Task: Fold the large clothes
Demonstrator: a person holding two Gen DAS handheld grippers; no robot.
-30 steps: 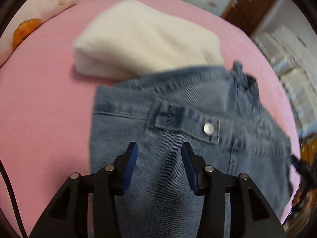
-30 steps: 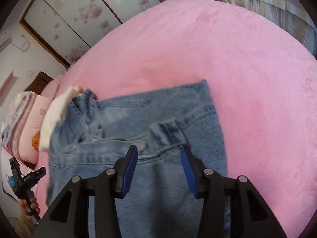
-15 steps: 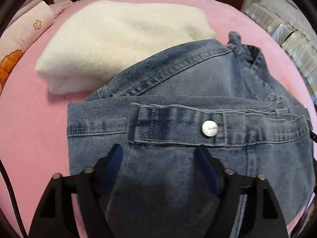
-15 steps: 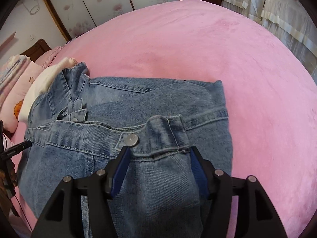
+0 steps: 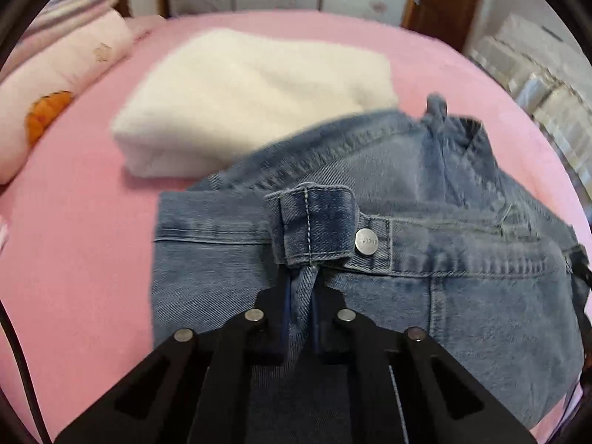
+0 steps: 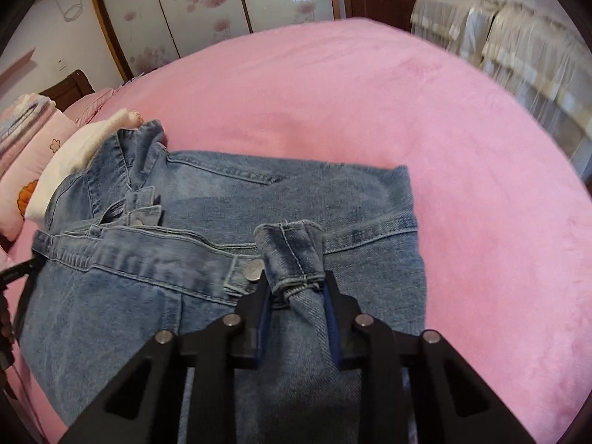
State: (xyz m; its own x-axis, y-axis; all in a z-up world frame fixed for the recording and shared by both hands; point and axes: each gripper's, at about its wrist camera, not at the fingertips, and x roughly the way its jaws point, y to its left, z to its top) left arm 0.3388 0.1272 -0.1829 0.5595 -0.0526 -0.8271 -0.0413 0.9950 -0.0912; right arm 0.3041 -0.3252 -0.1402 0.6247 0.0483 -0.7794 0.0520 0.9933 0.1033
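Observation:
A blue denim jacket (image 5: 462,296) (image 6: 296,192) lies folded on the pink bed (image 5: 74,259) (image 6: 407,111). In the left wrist view my left gripper (image 5: 301,288) is shut on a sleeve just below its buttoned cuff (image 5: 314,222), and the cloth is bunched between the pads. In the right wrist view my right gripper (image 6: 296,288) has its jaws closing on the other sleeve under its cuff (image 6: 292,251). The denim is pinched into a narrow fold between the blue pads.
A folded white fluffy garment (image 5: 251,92) (image 6: 70,155) lies just beyond the jacket, which partly overlaps it. A pink pillow (image 5: 48,92) (image 6: 33,155) is at the far left. Wardrobe doors and a wooden door stand behind the bed. Bare pink bedding stretches to the right.
Both grippers opened wide over the sleeves, then closed on them. The cuffs now stand up, bunched in front of the fingers, and both views have tilted up toward the room.

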